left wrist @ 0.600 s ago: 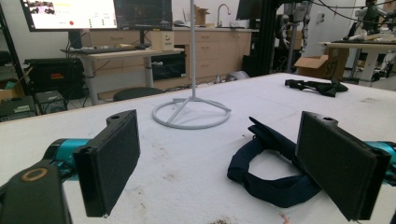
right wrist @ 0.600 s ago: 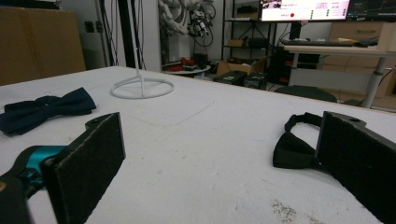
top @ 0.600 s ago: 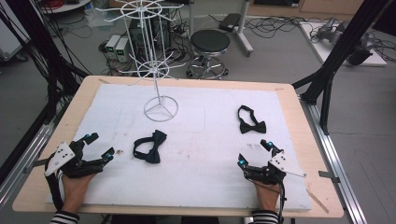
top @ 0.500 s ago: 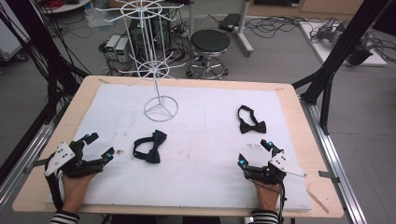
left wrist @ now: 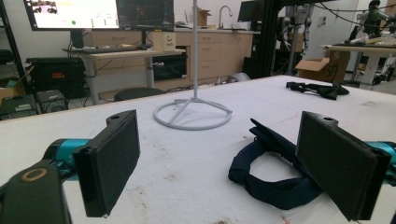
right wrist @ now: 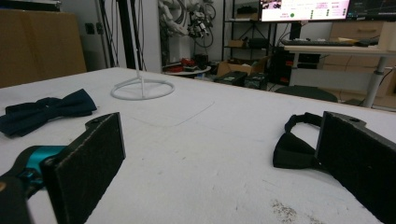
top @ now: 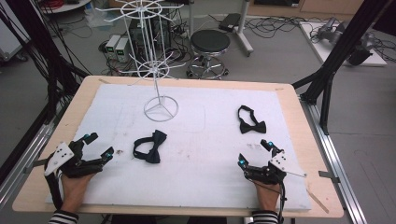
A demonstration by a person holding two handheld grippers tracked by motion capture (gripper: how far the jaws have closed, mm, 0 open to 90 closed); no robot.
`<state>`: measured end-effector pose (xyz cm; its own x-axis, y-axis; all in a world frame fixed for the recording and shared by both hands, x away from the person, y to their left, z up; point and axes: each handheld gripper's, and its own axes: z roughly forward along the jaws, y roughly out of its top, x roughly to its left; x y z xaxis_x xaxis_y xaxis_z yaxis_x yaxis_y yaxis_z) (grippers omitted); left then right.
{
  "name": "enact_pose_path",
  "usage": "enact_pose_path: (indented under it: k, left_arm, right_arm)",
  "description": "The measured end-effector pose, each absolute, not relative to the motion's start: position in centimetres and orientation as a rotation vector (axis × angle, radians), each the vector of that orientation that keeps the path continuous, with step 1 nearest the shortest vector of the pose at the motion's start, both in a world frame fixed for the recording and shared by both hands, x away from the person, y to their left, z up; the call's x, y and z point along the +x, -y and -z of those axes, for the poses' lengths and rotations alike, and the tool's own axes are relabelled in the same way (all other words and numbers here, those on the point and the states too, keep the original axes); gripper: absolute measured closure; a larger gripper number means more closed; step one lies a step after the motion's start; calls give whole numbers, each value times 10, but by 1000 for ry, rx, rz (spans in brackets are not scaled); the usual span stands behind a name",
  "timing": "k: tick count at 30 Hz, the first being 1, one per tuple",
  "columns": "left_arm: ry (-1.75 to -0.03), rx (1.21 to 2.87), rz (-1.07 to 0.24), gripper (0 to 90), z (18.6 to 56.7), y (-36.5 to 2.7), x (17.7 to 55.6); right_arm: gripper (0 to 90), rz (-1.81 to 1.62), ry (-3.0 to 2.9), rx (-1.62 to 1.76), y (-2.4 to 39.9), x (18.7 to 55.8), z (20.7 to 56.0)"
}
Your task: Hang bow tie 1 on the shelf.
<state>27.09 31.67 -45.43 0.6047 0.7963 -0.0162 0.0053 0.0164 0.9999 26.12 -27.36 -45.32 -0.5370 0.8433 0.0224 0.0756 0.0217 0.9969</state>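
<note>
Two dark bow ties lie on the white mat (top: pixel 205 140). One bow tie (top: pixel 148 145) sits left of centre, also seen in the left gripper view (left wrist: pixel 266 175) just beyond the right jaw. The other bow tie (top: pixel 251 121) lies at the right, partly behind the right jaw in the right gripper view (right wrist: pixel 294 147). A white wire rack (top: pixel 158 70) stands at the back on a ring base (left wrist: pixel 192 113). My left gripper (top: pixel 99 147) rests open near the front left, a hand's width from the nearer tie. My right gripper (top: pixel 254 153) rests open at the front right, nothing between its jaws.
The mat covers a wooden table (top: pixel 84 95) framed by metal rails. Behind the table stand a black stool (top: pixel 210 44), cables and boxes on the floor. A black frame post (top: pixel 334 60) rises at the right.
</note>
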Motion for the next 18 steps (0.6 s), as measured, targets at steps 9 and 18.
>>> enact_pose_path:
  k: [9, 18]
  left_arm:
    - [-737, 1458, -670, 139, 450, -320, 271]
    - [-742, 1543, -660, 139, 429, -320, 276]
  right_arm:
    - [8, -1578, -1681, 943, 274, 261, 453]
    - [7, -1582, -1679, 945, 274, 261, 453]
